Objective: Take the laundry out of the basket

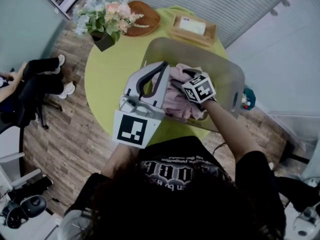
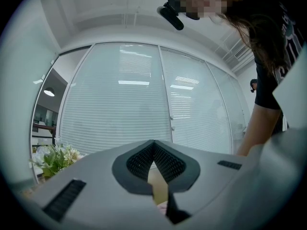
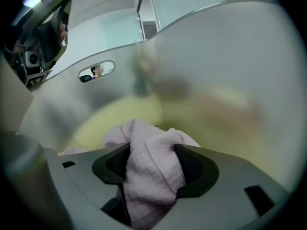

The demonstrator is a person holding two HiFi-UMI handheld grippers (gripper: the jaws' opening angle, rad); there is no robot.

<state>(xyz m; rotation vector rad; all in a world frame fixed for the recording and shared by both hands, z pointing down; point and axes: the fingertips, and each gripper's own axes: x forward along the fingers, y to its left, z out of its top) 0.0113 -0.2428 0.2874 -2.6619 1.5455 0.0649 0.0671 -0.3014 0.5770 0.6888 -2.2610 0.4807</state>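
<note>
Where wood floor [image 1: 75,134] shows, a round green table [image 1: 107,79] bears the basket [image 1: 225,69].

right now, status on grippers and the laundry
Right gripper shut on cloth, down in basket. Left gripper shut, empty, held level beside it. Cloth not yet out. Only basket wall ahead, top open.

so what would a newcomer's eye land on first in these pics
The pink cloth bunched in the translucent basket on the lime-green round table, with the right gripper clamped on a fold of it. Next, the left gripper at the basket's left side, jaws together and empty, and the flowers at the table's far edge.
</note>
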